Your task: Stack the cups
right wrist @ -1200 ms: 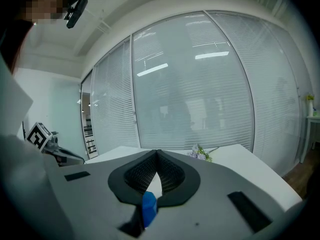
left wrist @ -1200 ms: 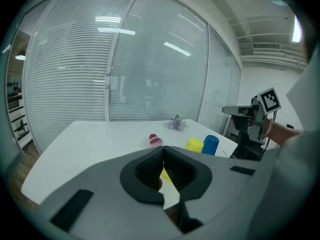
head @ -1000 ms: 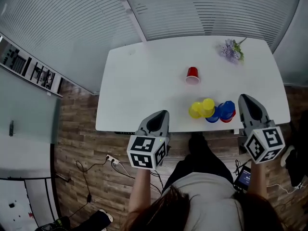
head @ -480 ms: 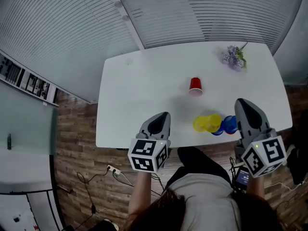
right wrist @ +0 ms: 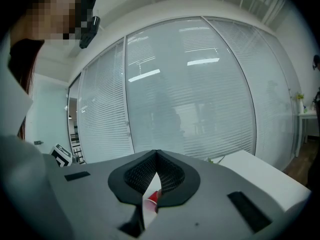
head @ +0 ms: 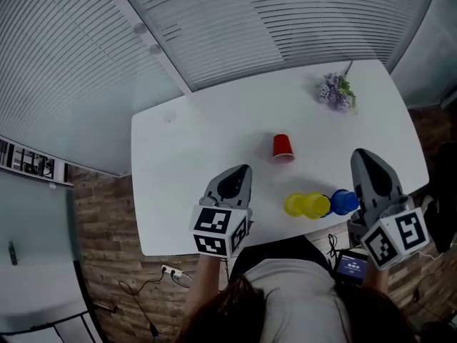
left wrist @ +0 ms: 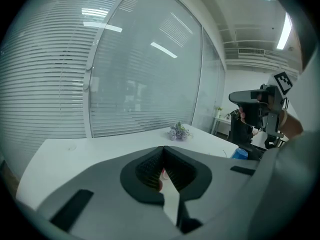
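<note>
Red cup [head: 283, 147] stands inverted and alone at mid-table. Nearer the front edge, the yellow cups [head: 307, 205] sit touching one another. A blue cup [head: 343, 201] is just beside them, partly hidden by the right gripper [head: 361, 156]. Left gripper [head: 240, 170] is over the white table [head: 186, 141], left of the yellow cups. Both tongs are clenched on nothing. A purple flower sprig [head: 335, 91] lies at the far corner.

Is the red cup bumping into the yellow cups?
Apart. The head view shows the red cup standing alone, with a strip of bare white table between it and the yellow cups.
</note>
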